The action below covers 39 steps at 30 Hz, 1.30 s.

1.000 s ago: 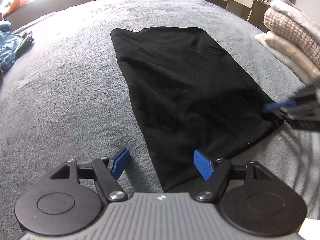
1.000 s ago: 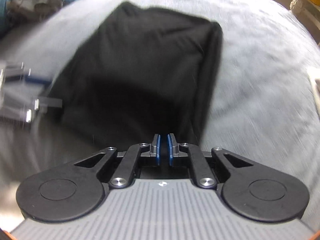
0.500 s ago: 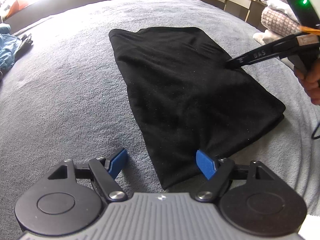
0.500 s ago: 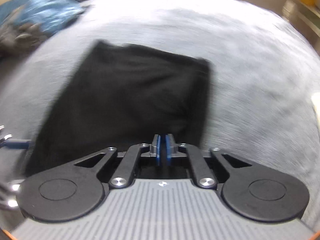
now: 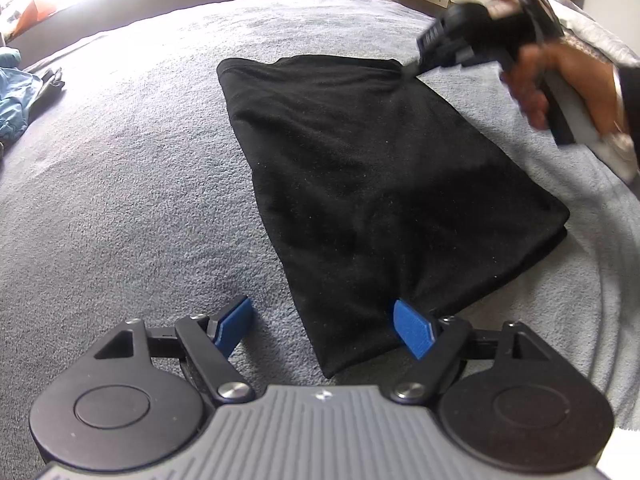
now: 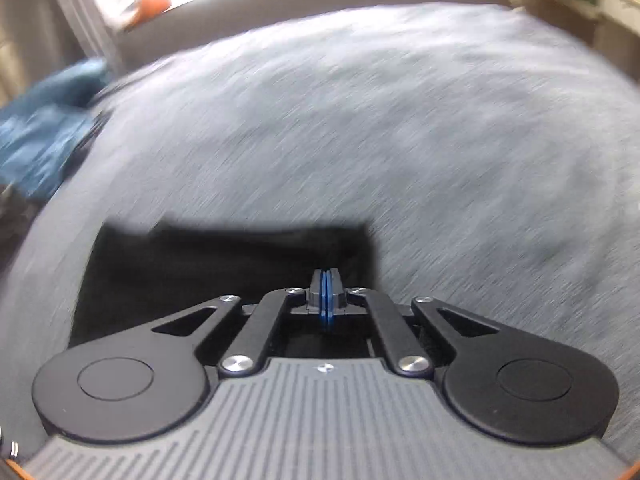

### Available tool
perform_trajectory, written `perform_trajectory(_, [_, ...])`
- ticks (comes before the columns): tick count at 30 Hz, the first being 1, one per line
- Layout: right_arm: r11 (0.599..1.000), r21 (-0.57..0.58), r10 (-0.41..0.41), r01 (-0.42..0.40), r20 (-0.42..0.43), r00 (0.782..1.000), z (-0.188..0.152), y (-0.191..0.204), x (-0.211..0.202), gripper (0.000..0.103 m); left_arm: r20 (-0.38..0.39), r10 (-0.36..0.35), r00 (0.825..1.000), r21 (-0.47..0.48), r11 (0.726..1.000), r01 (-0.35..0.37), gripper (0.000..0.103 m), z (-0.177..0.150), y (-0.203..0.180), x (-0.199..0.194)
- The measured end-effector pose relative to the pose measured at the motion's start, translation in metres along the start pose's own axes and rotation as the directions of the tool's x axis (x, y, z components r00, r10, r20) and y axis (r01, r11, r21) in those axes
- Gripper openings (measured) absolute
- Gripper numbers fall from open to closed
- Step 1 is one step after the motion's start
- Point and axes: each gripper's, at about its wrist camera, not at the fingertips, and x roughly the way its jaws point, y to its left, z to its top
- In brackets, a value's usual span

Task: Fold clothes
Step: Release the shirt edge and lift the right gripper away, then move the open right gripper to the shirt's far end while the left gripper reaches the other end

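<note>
Left wrist view: the left gripper [image 5: 326, 330] stands wide open and holds nothing, one blue pad over bare blanket, the other just over the near corner of the black garment [image 5: 380, 184]; contact there cannot be confirmed. The jaws have just been widening a little, with only that corner of cloth lying between them. The garment lies flat on the grey blanket [image 5: 120, 184], already folded into a long rectangle (a doubled edge shows at its right corner). Its long axis runs away from the left gripper, from the near corner up and slightly leftward to the far short edge. At that far end the right gripper [image 5: 414, 70], held in a hand [image 5: 568, 84], sits at the far right corner. The right wrist view, heavily blurred, shows its jaws closed together with nothing visibly clamped, the far edge of the cloth directly beneath. Judgement: each gripper is stationed at one end of the long axis, left nearer the near end, so the next fold would likely bring one short end over the other.
</note>
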Motion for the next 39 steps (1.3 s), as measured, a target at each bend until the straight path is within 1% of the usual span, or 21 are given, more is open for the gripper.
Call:
perform_trajectory(1, [0.999,-0.033,-0.011,0.012,0.013,1.0,0.004,0.005,-0.005,0.004,0.003,-0.002,1.0,0.0,1.0,0.002,0.079,-0.001,0.0,0.0])
perform_trajectory(3, [0.993,-0.077,0.087,-0.088,-0.013,0.996,0.008,0.021,-0.015,0.004,0.005,-0.003,1.0,-0.002,1.0,0.003,0.079,-0.001,0.0,0.0])
perform_trajectory(7, [0.916,-0.232,0.297,-0.329,-0.16,0.941,-0.01,0.074,-0.01,0.002,0.003,-0.006,1.0,-0.011,1.0,0.006,0.079,-0.001,0.0,0.0])
perform_trajectory(9, [0.924,-0.229,0.275,-0.306,-0.16,0.948,-0.008,0.077,0.011,0.001,0.002,-0.012,1.0,-0.007,1.0,0.012,0.079,-0.002,0.001,0.0])
perform_trajectory(10, [0.947,-0.199,0.226,-0.252,-0.146,0.963,-0.002,0.07,0.026,0.0,0.002,-0.014,1.0,-0.005,1.0,0.014,0.079,-0.002,0.001,0.0])
perform_trajectory(12, [0.983,-0.08,0.16,-0.167,-0.079,0.984,0.016,0.05,0.038,0.0,0.0,-0.021,1.0,0.002,1.0,0.021,0.08,-0.002,0.001,-0.001])
perform_trajectory(13, [0.991,-0.024,0.128,-0.129,-0.051,0.99,0.024,0.042,0.043,0.005,-0.001,-0.025,1.0,0.002,1.0,0.025,0.08,-0.002,0.002,-0.001])
perform_trajectory(16, [0.975,-0.096,0.196,-0.201,-0.055,0.979,0.03,0.059,0.018,0.006,-0.005,-0.037,0.999,-0.009,0.999,0.037,0.08,-0.002,0.004,-0.001])
perform_trajectory(19, [0.899,-0.18,0.363,-0.398,-0.199,0.91,0.01,0.101,0.006,0.006,-0.013,-0.044,0.999,-0.019,0.999,0.043,0.08,-0.001,0.005,-0.001])
perform_trajectory(21, [0.846,-0.219,0.425,-0.486,-0.274,0.863,-0.005,0.127,0.014,0.005,-0.015,-0.049,0.999,-0.015,0.999,0.049,0.08,-0.001,0.005,-0.001])
perform_trajectory(22, [0.84,-0.218,0.432,-0.497,-0.284,0.856,-0.007,0.135,0.025,0.005,-0.016,-0.052,0.999,-0.013,0.999,0.052,0.08,-0.001,0.005,-0.001])
perform_trajectory(24, [0.87,-0.191,0.403,-0.454,-0.252,0.88,0.003,0.141,0.05,0.003,-0.018,-0.057,0.998,-0.008,0.998,0.057,0.081,-0.001,0.005,0.0])
perform_trajectory(26, [0.906,-0.072,0.401,-0.417,-0.171,0.9,0.02,0.127,0.071,0.0,-0.02,-0.064,0.998,-0.006,0.998,0.064,0.081,-0.002,0.005,0.0])
perform_trajectory(28, [0.941,-0.013,0.335,-0.339,-0.116,0.935,0.037,0.116,0.075,0.006,-0.022,-0.074,0.997,-0.01,0.997,0.074,0.081,-0.002,0.007,-0.001])
perform_trajectory(29, [0.935,-0.025,0.348,-0.353,-0.118,0.93,0.043,0.115,0.071,0.006,-0.022,-0.079,0.997,-0.016,0.997,0.079,0.081,-0.002,0.008,-0.001])
perform_trajectory(30, [0.929,-0.037,0.362,-0.369,-0.122,0.924,0.047,0.116,0.067,0.006,-0.022,-0.084,0.996,-0.025,0.996,0.083,0.081,-0.001,0.009,-0.001])
perform_trajectory(31, [0.911,-0.057,0.397,-0.409,-0.152,0.905,0.047,0.12,0.058,0.006,-0.023,-0.088,0.996,-0.036,0.996,0.087,0.081,-0.001,0.011,-0.001])
perform_trajectory(35, [0.814,-0.105,0.515,-0.572,-0.326,0.793,0.025,0.139,0.033,0.006,-0.021,-0.098,0.995,-0.065,0.993,0.096,0.081,0.001,0.014,-0.002])
perform_trajectory(36, [0.817,-0.113,0.504,-0.566,-0.339,0.795,0.02,0.14,0.034,0.006,-0.019,-0.099,0.995,-0.061,0.993,0.097,0.081,0.0,0.014,-0.002])
perform_trajectory(38, [0.876,-0.14,0.405,-0.462,-0.307,0.861,0.017,0.133,0.043,0.006,-0.015,-0.101,0.995,-0.039,0.994,0.1,0.081,-0.002,0.014,-0.004])
perform_trajectory(39, [0.91,-0.1,0.367,-0.403,-0.258,0.894,0.02,0.119,0.046,0.005,-0.013,-0.104,0.995,-0.03,0.994,0.103,0.081,-0.002,0.014,-0.005])
